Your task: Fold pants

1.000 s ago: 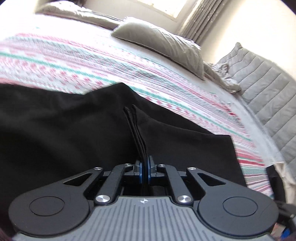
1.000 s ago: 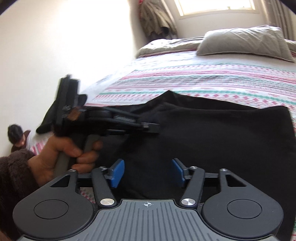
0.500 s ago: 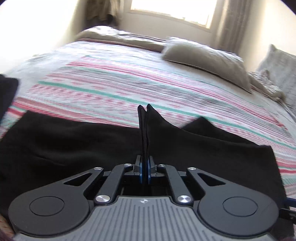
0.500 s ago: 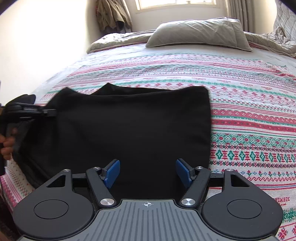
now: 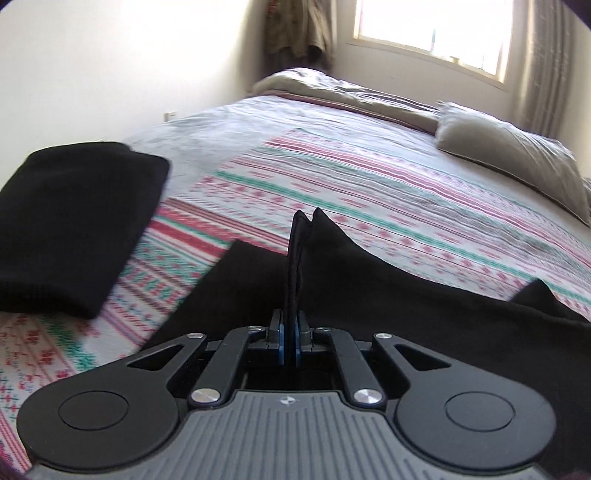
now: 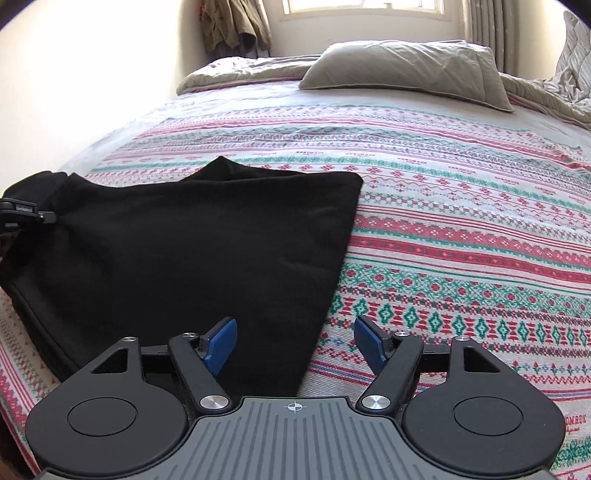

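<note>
Two hand-held tongs work over a bed (image 6: 461, 192) with a patterned red, green and white cover.

The left tongs (image 5: 290, 334) point down at a slant, jaws pressed together on a raised fold of black pants (image 5: 369, 295); the pinched cloth stands up in a thin ridge between the pads. The right tongs (image 6: 295, 341) also tilt downward, low over the bed's near edge. Their jaws stand wide and have just been opening; nothing is gripped. The pants' near right corner lies below the gap between the blue pads (image 6: 221, 345).

The pants lie flat on the near left part of the bed, the right edge running away from the near edge.

Only the left view shows a second, folded black garment (image 5: 74, 221) near the bed's left edge, apart from the pants. Only the right view shows the pants' whole outline and the left tongs at their left edge, seen from the side.

Counted: two tongs, one pants, one other folded garment, one grey pillow (image 6: 406, 70), one rumpled blanket (image 6: 240, 72) at the bed's far edge, one window (image 5: 436, 29).
</note>
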Tool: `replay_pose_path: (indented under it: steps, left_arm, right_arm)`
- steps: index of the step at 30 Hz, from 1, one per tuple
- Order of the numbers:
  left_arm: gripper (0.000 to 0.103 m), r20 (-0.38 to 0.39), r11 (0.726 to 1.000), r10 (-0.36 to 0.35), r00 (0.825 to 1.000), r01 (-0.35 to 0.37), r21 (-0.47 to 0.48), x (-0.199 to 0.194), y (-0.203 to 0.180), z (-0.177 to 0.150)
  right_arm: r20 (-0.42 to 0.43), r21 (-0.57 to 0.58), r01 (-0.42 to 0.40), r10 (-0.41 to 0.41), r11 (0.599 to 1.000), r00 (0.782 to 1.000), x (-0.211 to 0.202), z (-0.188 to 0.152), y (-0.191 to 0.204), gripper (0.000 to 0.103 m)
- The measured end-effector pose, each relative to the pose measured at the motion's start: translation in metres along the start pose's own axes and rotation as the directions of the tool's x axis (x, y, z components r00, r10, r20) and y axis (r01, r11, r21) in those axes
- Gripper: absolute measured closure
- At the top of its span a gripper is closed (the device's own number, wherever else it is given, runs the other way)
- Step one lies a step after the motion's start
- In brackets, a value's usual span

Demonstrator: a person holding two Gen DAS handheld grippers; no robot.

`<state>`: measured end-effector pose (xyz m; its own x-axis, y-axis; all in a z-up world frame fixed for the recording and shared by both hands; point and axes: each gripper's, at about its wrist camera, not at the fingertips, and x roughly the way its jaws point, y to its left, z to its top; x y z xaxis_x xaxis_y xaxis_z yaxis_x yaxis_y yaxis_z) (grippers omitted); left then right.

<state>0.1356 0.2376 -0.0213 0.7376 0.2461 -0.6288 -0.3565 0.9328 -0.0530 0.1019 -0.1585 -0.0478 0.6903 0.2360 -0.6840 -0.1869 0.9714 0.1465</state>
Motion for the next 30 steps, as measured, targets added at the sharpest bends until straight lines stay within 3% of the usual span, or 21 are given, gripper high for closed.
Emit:
replay_pose_path:
  steps: [7, 10, 13, 15, 21, 26, 30]
  left_arm:
    - [0.094, 0.026, 0.998, 0.055, 0.998, -0.055, -0.016, 0.001, 0.016, 0.001]
    - [0.076, 0.069, 0.988, 0.154, 0.986, -0.156, 0.014, -0.006, 0.012, 0.000]
    - [0.057, 0.077, 0.996, 0.085, 0.993, -0.085, 0.001, -0.019, 0.010, -0.001]
    - [0.050, 0.075, 0.999, 0.031, 0.997, -0.031, -0.008, -0.028, 0.006, -0.002]
    - [0.046, 0.056, 0.994, -0.095, 0.994, 0.091, 0.067, -0.045, -0.026, -0.014]
    - [0.042, 0.014, 0.970, -0.213, 0.977, 0.210, 0.124, -0.049, -0.055, -0.028]
    - [0.034, 0.011, 0.950, -0.262, 0.965, 0.256, 0.179, -0.057, -0.076, -0.038]
  right_arm:
    - [-0.020, -0.004, 0.000, 0.000, 1.000, 1.000, 0.008, 0.001, 0.002, 0.031]
    - [-0.027, -0.006, 0.002, -0.002, 1.000, 1.000, 0.010, 0.001, 0.004, 0.031]
    - [-0.028, -0.012, 0.004, -0.004, 1.000, 1.000, 0.011, 0.002, 0.006, 0.029]
    - [-0.029, -0.017, 0.004, -0.005, 1.000, 1.000, 0.012, 0.002, 0.007, 0.028]
    - [-0.039, -0.010, -0.004, 0.004, 1.000, 0.999, 0.013, 0.003, 0.005, 0.028]
    - [-0.064, 0.029, -0.055, 0.056, 0.998, 0.996, 0.010, 0.004, 0.002, 0.028]
    - [-0.081, 0.066, -0.084, 0.089, 0.994, 0.993, 0.007, 0.002, 0.000, 0.028]
